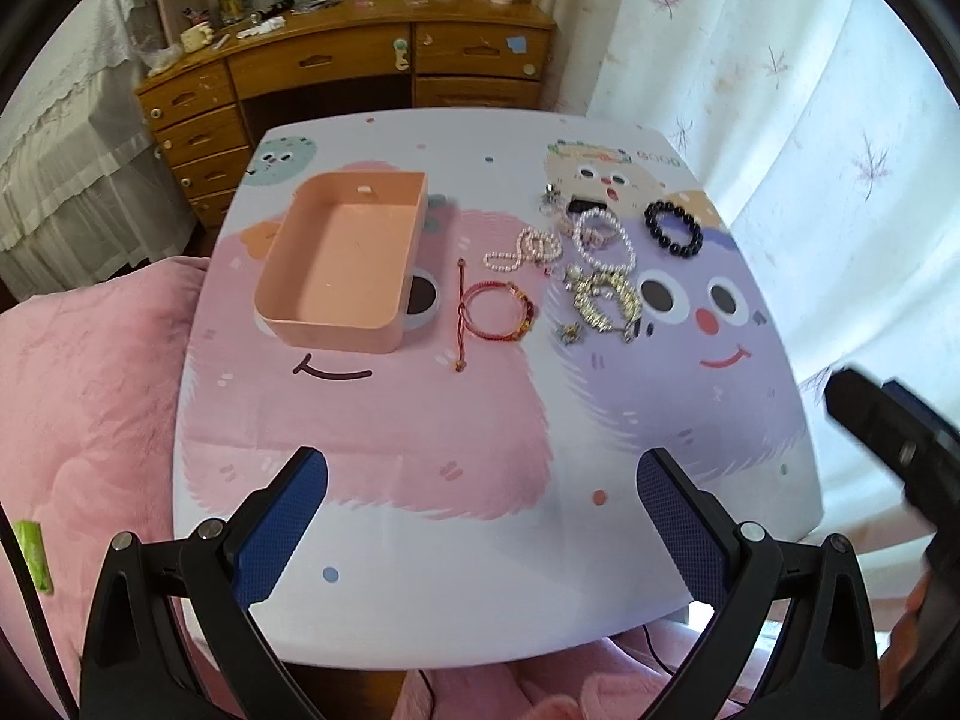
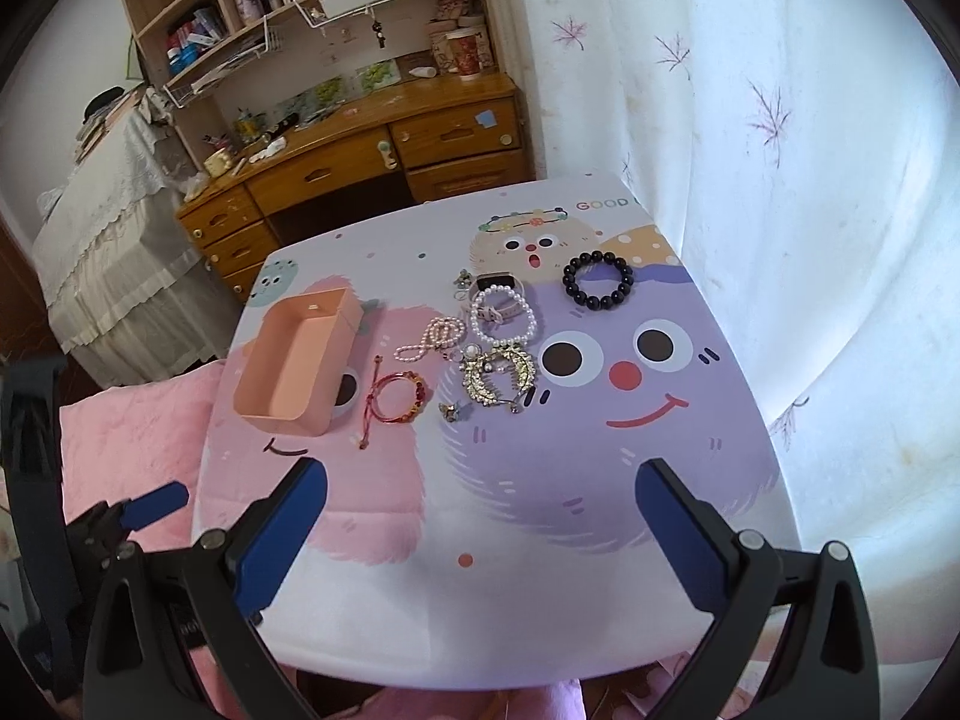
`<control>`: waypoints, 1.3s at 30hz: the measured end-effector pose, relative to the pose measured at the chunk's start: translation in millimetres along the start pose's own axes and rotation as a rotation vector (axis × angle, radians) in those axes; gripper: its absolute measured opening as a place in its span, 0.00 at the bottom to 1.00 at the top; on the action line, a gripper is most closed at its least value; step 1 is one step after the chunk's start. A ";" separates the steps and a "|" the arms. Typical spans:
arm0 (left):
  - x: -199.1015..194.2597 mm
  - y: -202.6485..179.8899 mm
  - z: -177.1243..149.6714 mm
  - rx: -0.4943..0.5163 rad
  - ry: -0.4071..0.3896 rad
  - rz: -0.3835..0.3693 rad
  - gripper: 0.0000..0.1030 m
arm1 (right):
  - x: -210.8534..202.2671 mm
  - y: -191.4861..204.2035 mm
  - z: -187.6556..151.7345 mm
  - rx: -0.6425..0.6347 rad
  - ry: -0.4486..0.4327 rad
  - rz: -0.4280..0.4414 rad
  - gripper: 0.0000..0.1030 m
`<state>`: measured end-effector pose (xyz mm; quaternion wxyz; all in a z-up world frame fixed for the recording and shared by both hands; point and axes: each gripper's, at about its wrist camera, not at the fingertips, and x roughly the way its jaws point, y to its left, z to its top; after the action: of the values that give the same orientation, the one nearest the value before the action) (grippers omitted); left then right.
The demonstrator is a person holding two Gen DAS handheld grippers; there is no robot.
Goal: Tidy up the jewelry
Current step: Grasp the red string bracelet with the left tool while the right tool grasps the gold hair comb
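An empty peach box (image 1: 345, 261) (image 2: 297, 360) stands on the cartoon-printed table (image 1: 480, 540) (image 2: 510, 540) at the left. To its right lie a red cord bracelet (image 1: 498, 312) (image 2: 401, 396), a small pearl strand (image 1: 528, 249) (image 2: 433, 337), a white pearl bracelet (image 1: 603, 237) (image 2: 503, 315), a gold leaf piece (image 1: 603, 297) (image 2: 499, 378) and a black bead bracelet (image 1: 673, 228) (image 2: 598, 279). My left gripper (image 1: 480, 516) and right gripper (image 2: 480, 534) are both open and empty, above the table's near part.
A wooden desk with drawers (image 1: 336, 66) (image 2: 372, 162) stands behind the table. White curtain (image 1: 780, 120) (image 2: 780, 180) hangs on the right. Pink bedding (image 1: 90, 390) (image 2: 126, 438) lies at the left. The other gripper shows at each view's edge.
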<state>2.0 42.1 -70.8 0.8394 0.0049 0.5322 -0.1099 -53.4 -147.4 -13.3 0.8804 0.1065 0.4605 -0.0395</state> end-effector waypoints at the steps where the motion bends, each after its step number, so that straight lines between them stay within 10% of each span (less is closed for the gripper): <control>1: 9.2 3.3 -3.0 0.003 -0.001 -0.011 0.99 | 5.3 -0.8 -0.5 0.004 -0.004 -0.003 1.00; 8: 66.4 11.2 -15.4 -0.006 -0.008 -0.048 0.99 | 49.4 -15.9 5.4 0.044 -0.023 -0.029 1.00; 22: 164.3 -21.3 15.9 -0.062 -0.130 0.077 0.94 | 188.9 -54.1 29.1 0.013 0.219 0.023 1.00; 39: 198.2 -27.8 40.5 -0.154 -0.154 0.187 0.85 | 259.5 -31.7 56.4 -0.135 0.397 0.050 1.00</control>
<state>114.0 -25.6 -227.5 0.8823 -0.0181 0.4703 0.0100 135.2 -183.5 -199.5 0.7782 0.0646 0.6238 0.0350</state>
